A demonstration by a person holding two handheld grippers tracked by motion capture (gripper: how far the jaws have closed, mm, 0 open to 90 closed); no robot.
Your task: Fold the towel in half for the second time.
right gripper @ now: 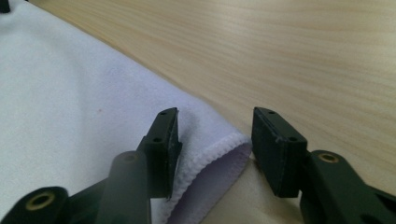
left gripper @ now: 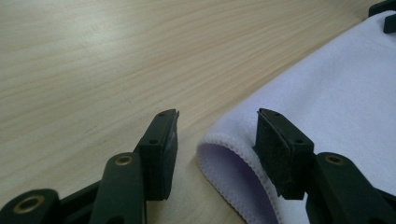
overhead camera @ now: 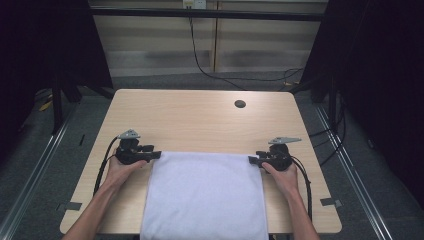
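A white, soft microfibre cloth point(overhead camera: 205, 195) lies flat on the pale wood-grain tabletop point(overhead camera: 200, 120), its near edge hanging over the person's side and its far edge running straight across between the two hands. The left claw point(overhead camera: 152, 155) sits at the cloth's far left corner, the right claw point(overhead camera: 253, 160) at its far right corner, each pointing inward along that edge.

In the left gripper view the jaws stand apart, with the stitched corner of the cloth point(left gripper: 233, 154) curling up between them; one jaw rests over the fabric and the other over bare wood. The right gripper view mirrors this: jaws apart, the hemmed corner point(right gripper: 219, 154) lifting slightly in the gap. Neither claw is clamped on anything yet.

The symmetric placement looks deliberate. Taking both far corners at once would let the person lift or fold the cloth evenly, without one side dragging or bunching. The raised curl at each corner gives the jaws an edge to bite on rather than having to scrape a flat layer off the wood.

The round dark hole point(overhead camera: 240, 104) farther back on the tabletop lies well apart from the work.
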